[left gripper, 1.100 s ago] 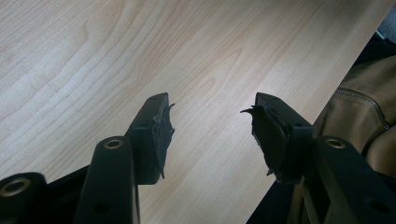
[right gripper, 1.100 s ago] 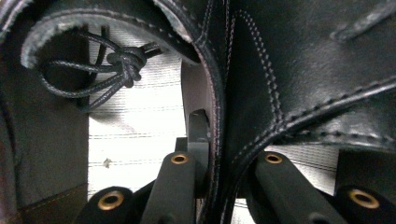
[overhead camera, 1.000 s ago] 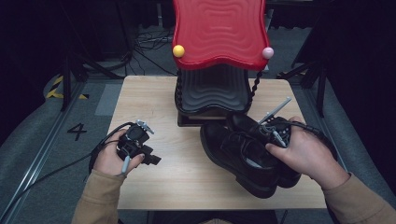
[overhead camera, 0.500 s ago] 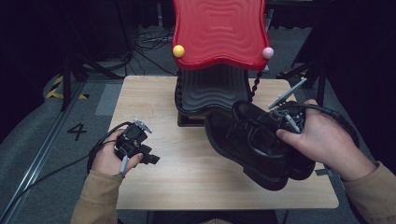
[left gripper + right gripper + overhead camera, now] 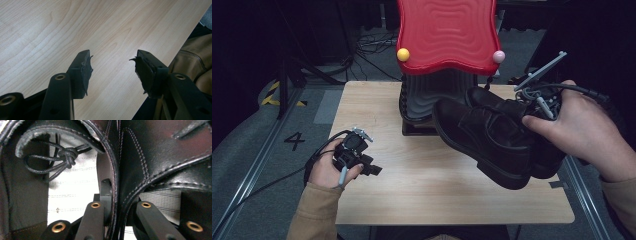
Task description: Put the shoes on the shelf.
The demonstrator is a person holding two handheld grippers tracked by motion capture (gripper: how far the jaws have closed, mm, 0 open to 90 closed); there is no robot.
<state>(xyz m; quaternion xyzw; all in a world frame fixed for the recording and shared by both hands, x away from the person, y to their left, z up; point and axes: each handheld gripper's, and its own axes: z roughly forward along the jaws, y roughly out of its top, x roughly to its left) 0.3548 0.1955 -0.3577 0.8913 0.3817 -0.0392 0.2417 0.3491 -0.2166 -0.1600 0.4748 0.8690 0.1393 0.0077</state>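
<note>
A: Right gripper is clamped on the pair of black shoes — jaws pinch the two inner collar walls pressed together, seen up close in the right gripper view.

B: Where's the pair?

A: Held in the air over the right half of the wooden table, toes toward the black stand under the red wavy board. Knotted lace inside one shoe.

B: Left gripper?

A: Low at the table's front left, jaws apart with nothing between, pads worn, bare wood beneath.
</note>
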